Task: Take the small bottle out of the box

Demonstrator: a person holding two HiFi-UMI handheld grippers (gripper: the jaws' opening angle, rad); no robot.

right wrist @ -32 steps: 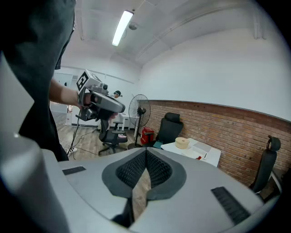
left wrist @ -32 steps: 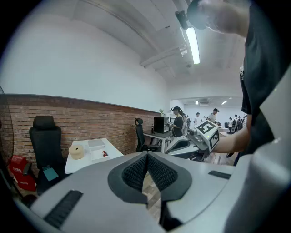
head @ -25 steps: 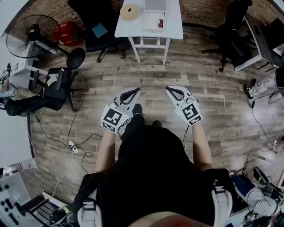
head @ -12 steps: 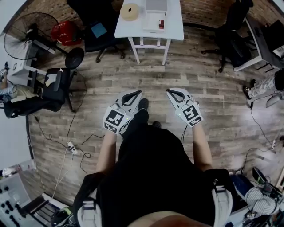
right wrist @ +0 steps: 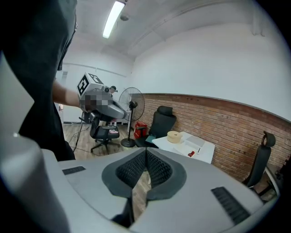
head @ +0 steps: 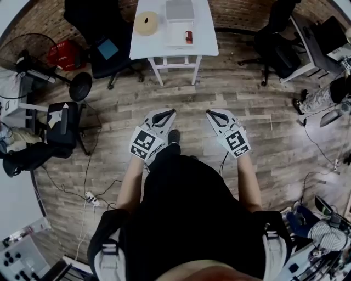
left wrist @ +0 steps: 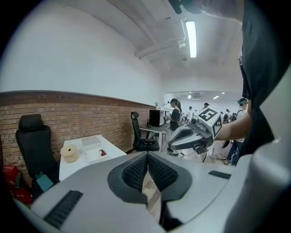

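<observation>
A small red bottle (head: pixel 189 37) lies in a flat white box (head: pixel 176 35) on a white table (head: pixel 205 41) far ahead of me. Beside it are a tan roll (head: pixel 146 23) and a grey lidded box (head: pixel 180 9). My left gripper (head: pixel 170 112) and right gripper (head: pixel 210 113) are held side by side at waist height over the wooden floor, well short of the table. Both are shut with nothing between the pads. In the left gripper view the red bottle (left wrist: pixel 102 153) shows beyond the shut left gripper (left wrist: pixel 148 157). From the right gripper (right wrist: pixel 146 153) the bottle (right wrist: pixel 191 154) also shows.
A black office chair (head: pixel 101 46) stands left of the table, another chair (head: pixel 274 46) to the right. A standing fan (head: pixel 33 55) and a chair (head: pixel 57 123) are at the left. Cables and a power strip (head: pixel 90 198) lie on the floor. People stand far off (left wrist: pixel 175 113).
The table has come nearer and lower in the head view and the room has shifted left, as the person steps forward. Both grippers stay shut and keep their place before the body.
</observation>
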